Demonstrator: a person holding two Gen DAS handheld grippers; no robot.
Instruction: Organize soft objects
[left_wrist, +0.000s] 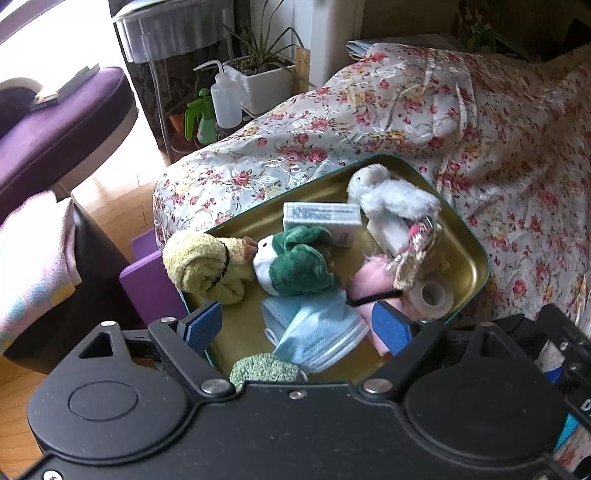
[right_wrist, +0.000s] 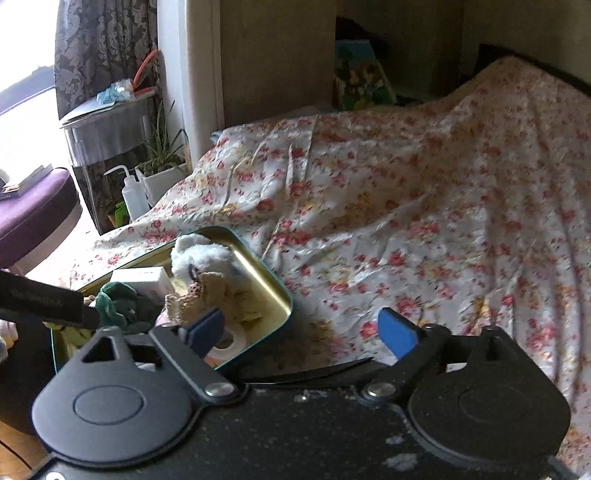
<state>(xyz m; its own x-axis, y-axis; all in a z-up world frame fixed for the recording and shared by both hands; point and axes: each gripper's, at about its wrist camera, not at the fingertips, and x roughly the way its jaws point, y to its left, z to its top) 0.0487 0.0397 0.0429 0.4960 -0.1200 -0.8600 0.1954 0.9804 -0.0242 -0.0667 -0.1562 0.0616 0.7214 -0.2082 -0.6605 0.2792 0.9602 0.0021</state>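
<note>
A gold tin tray (left_wrist: 469, 258) with a teal rim lies on the flowered bedspread (left_wrist: 517, 155). Inside are a rolled yellow towel (left_wrist: 199, 266), a green and white plush (left_wrist: 295, 262), a white fluffy plush (left_wrist: 391, 195), a blue face mask (left_wrist: 314, 328), a pink fluffy piece (left_wrist: 369, 280), a beige bunny charm (left_wrist: 413, 262), a white box (left_wrist: 321, 218) and a tape roll (left_wrist: 432, 295). My left gripper (left_wrist: 298, 325) is open just above the mask, pads clear of it. My right gripper (right_wrist: 301, 330) is open over the tray's (right_wrist: 266, 280) right corner, holding nothing.
A green knitted piece (left_wrist: 262, 369) sits at the tray's near edge. Left of the bed are a purple block (left_wrist: 147, 280), a purple stool (left_wrist: 59, 122), a potted plant (left_wrist: 262, 81), a squeeze bottle (left_wrist: 225, 99) and a green sprayer (left_wrist: 201, 118). Bare bedspread (right_wrist: 443, 221) stretches to the right.
</note>
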